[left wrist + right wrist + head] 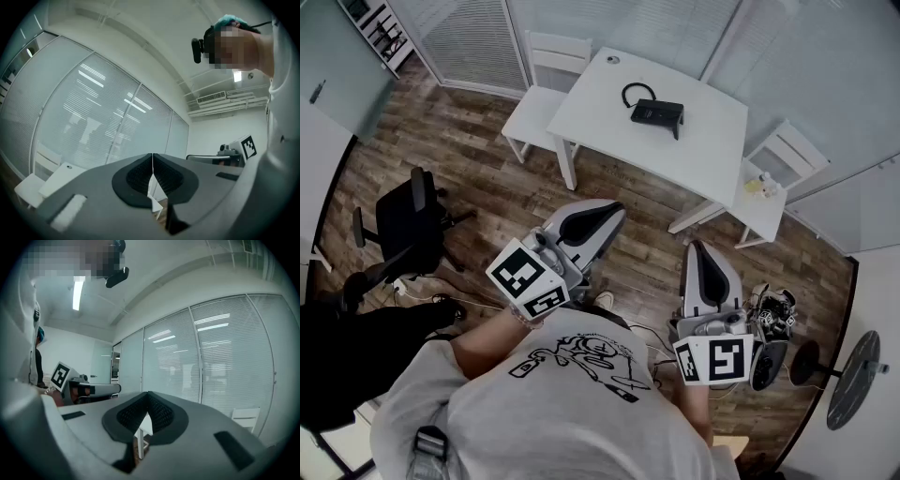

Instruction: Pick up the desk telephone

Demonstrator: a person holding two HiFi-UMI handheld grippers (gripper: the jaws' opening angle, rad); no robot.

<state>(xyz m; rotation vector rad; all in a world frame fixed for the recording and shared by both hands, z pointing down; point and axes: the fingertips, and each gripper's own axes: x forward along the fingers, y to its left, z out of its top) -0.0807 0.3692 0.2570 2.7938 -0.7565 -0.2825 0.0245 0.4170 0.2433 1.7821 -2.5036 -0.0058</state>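
Left gripper (615, 210) and right gripper (695, 247) are held closed, empty; desk telephone (656, 113) is set on white table (712, 141); shirt print (581, 361) illegible.

Head view high above the person (562, 403), facing steeply down, white table (675, 141) well ahead, left gripper view and right gripper view low and about level, short of the table, facing it and the window blinds (103, 117) behind, table shared by all three
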